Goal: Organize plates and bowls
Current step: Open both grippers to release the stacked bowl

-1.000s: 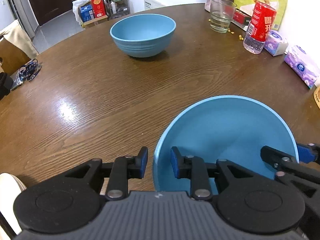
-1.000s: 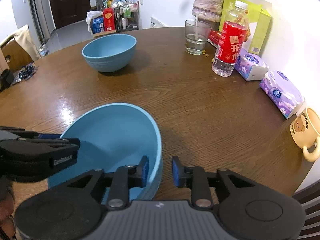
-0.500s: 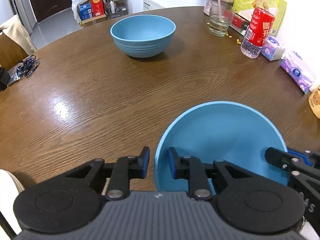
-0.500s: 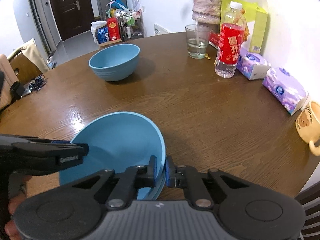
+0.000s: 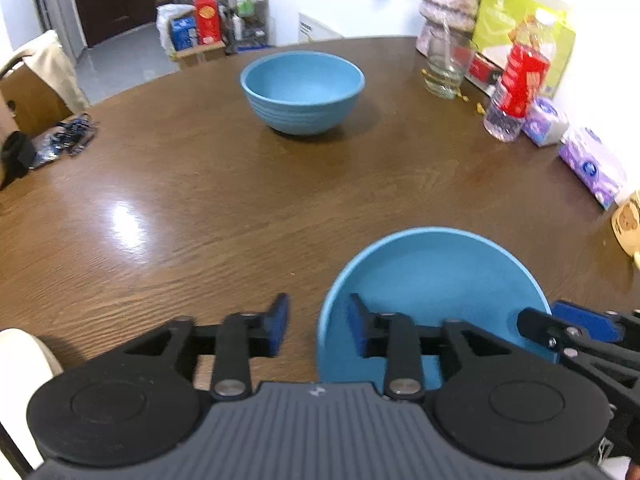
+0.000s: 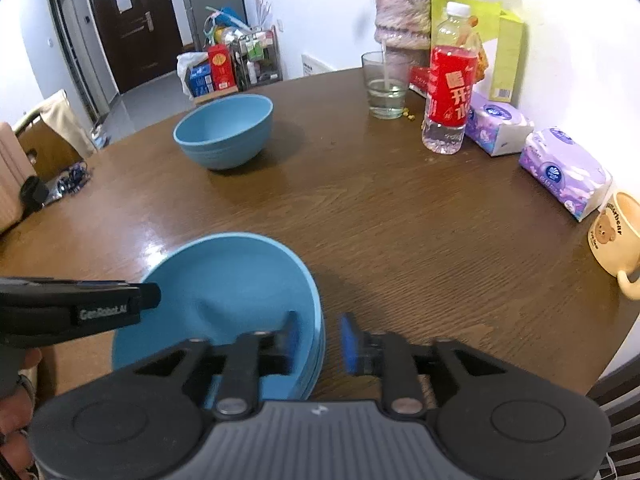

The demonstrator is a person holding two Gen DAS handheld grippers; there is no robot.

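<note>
At the table's [image 6: 400, 216] near edge: blue plates [image 6: 224, 280] (seemingly stacked), rim between both parting jaws, left gripper [image 5: 313, 325] and right gripper [image 6: 319, 338], unpinched; bowl [image 5: 302, 92] far off; we risk a withdrawing pad snagging the rim, dragging plates

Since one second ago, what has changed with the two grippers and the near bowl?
Both the left gripper and right gripper pinched the near bowl's rim, then let go; their jaws are opening, rim between them. The far bowl stayed put.
</note>
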